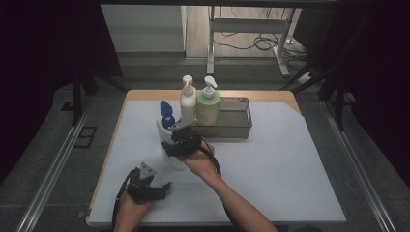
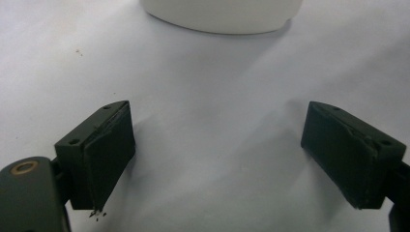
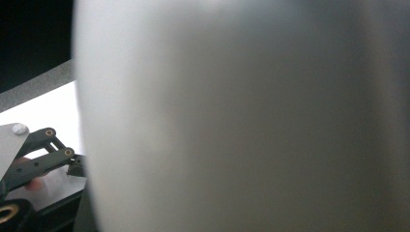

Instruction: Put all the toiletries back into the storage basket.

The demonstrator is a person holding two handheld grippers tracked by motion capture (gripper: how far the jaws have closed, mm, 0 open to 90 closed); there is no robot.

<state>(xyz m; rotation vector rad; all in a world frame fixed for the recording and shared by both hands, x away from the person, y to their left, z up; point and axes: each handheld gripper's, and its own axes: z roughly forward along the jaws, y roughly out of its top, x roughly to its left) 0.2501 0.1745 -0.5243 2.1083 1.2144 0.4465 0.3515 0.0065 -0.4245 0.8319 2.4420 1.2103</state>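
Currently, the right hand-held gripper (image 1: 170, 141) is sitting against a white bottle with a blue cap (image 1: 166, 126), which is standing upright on the table (image 1: 270, 159) just left of centre, at about 10 o'clock from the person's right hand (image 1: 200, 162). In the right gripper view the white bottle body (image 3: 241, 116) is pressing so close to the lens that it is blurring; the jaws themselves are hidden, so whether the pads are already pressing on the bottle cannot be told. From the high view the gripper is bracketing the lower half of the bottle.

The left hand-held gripper (image 1: 162, 187) is resting low on the white table cover at about 7 o'clock from the bottle, near but apart from it. In the left gripper view (image 2: 217, 154) its two black jaws are standing wide apart with nothing between them, and the rounded white base of the bottle (image 2: 222, 17) is showing at 12 o'clock, beyond the fingertips.

A metal tray (image 1: 241, 126) is lying at about 2 o'clock from the bottle, just beside it. Two pump dispensers are standing upright in the tray's left end: a cream one (image 1: 188, 101) and a green one (image 1: 208, 104), side by side and close together.
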